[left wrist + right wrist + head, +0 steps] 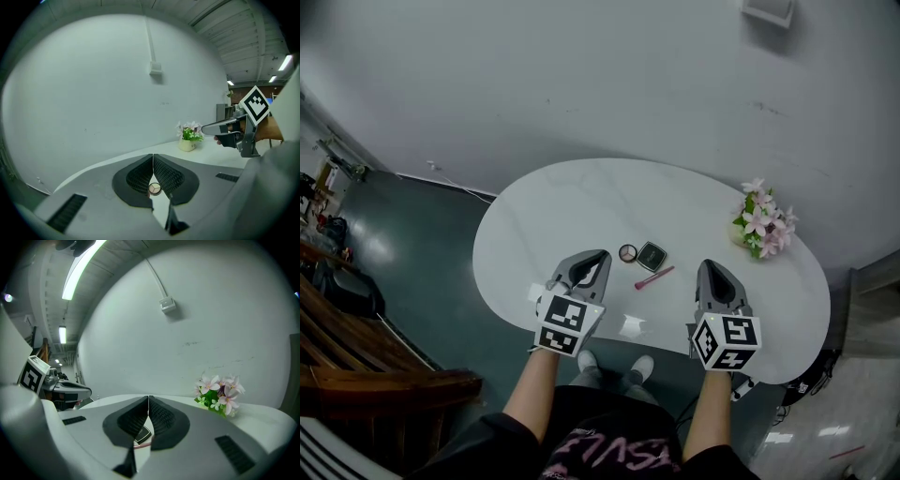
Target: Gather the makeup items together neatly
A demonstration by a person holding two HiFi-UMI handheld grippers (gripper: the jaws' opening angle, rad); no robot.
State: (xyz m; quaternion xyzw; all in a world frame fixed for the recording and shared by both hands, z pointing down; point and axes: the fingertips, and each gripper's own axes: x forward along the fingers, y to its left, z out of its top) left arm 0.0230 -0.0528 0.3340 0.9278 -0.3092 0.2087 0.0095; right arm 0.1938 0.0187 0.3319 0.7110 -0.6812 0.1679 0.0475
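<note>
Holds the left hand-held gripper (601, 255) closed on nothing, above the near edge of the counter (581, 202). Holds the right hand-held gripper (710, 265) closed and empty too. Ahead, between the two, on the counter: a round compact (627, 252), a dark square compact (652, 256) just beside it, seemingly touching, and nearer, a pink stick (654, 277), possibly a lip pencil. Far right, pink flowers (763, 221).

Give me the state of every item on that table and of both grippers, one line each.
left gripper: shut, empty.
right gripper: shut, empty.
round compact: lying flat, colour pans showing.
square compact: closed, lying flat beside the round one.
pink pencil: lying flat, on the person's side of the compacts.
flower pot: upright.
</note>
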